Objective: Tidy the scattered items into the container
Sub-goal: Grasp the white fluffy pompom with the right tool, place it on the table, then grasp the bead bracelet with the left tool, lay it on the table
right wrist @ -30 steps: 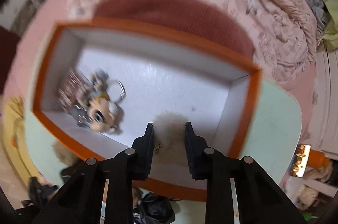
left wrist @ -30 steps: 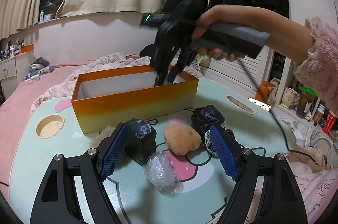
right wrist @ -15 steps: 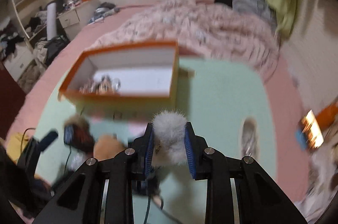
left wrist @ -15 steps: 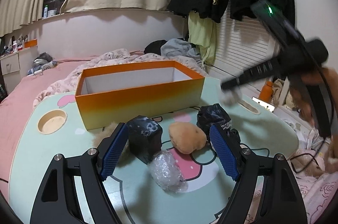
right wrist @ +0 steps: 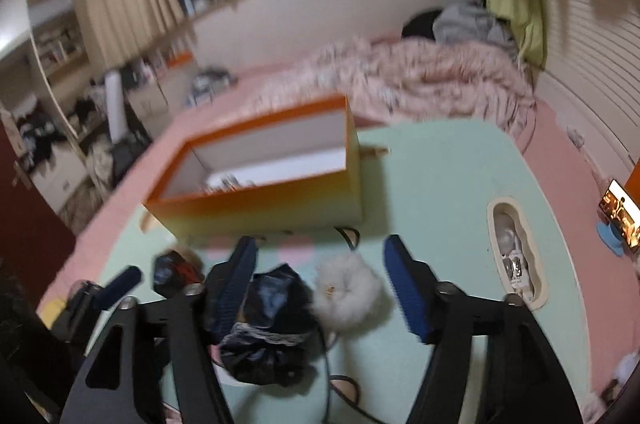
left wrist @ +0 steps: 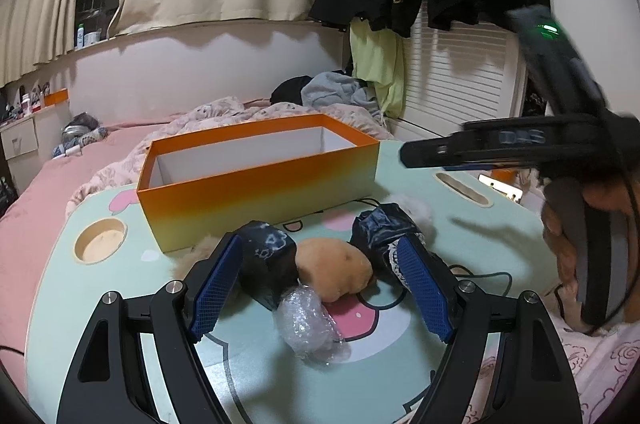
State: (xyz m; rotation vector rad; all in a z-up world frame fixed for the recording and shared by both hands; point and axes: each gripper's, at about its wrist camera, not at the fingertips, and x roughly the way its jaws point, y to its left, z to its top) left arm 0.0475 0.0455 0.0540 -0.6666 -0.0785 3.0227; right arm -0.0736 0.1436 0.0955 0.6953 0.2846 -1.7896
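The orange box (left wrist: 256, 184) (right wrist: 260, 200) stands at the back of the mint table (left wrist: 80, 304), with a keychain charm (right wrist: 228, 180) inside. My left gripper (left wrist: 320, 242) is open, low over a dark pouch (left wrist: 268, 256), a tan plush (left wrist: 336, 268) and a bubble-wrap ball (left wrist: 308, 328). A second dark pouch (left wrist: 380, 228) (right wrist: 264, 324) lies to the right. My right gripper (right wrist: 320, 240) (left wrist: 412, 154), held by a hand (left wrist: 560, 236), has its jaws opening. The white pompom (right wrist: 348, 292) (left wrist: 418, 210) lies on the table between them, untouched.
A round cup hole (left wrist: 100, 240) sits at the table's left and a long slot (left wrist: 464, 188) (right wrist: 516, 256) at its right. A black cable (left wrist: 480, 274) crosses the table. A pink bed with a blanket (right wrist: 420, 80) lies behind. A lit phone (right wrist: 620, 212) is at the far right.
The right gripper drew back from over the box to the table's right side, still shut on the white pompom, then opened; the pompom now lies on the table. The left gripper stayed put.
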